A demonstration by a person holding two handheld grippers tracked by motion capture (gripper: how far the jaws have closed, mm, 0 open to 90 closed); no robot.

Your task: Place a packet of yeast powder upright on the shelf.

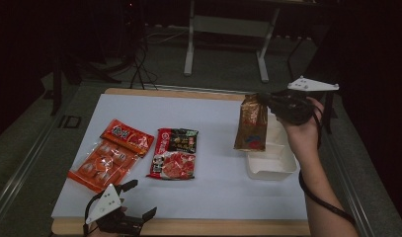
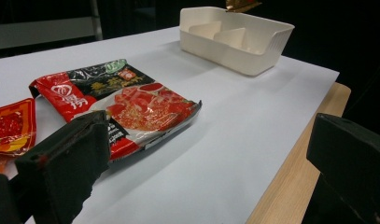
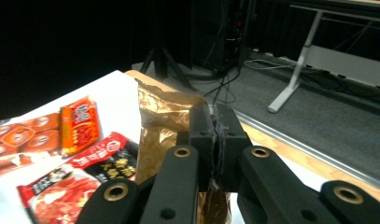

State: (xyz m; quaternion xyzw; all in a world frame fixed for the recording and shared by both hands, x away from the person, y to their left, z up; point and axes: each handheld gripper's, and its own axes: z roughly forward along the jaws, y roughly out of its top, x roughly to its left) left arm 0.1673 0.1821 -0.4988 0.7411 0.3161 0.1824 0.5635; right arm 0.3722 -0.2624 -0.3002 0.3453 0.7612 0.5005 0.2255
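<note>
Holding gold packet (image 1: 251,123) clenched in right hand-held gripper (image 1: 270,101), right of frame, above white tray (image 1: 277,165); next, lower it in.

A white-topped wooden table (image 1: 208,197) carries an orange packet (image 1: 111,154), a red-black packet (image 1: 174,153) and a white tray (image 1: 270,162).

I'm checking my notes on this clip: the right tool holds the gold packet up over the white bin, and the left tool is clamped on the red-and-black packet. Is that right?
Not quite. The left tool is open and holds nothing; the left gripper view shows its jaws wide apart, short of the red-and-black packet. The rest stands: the right tool holds the gold packet up over the white bin.
</note>
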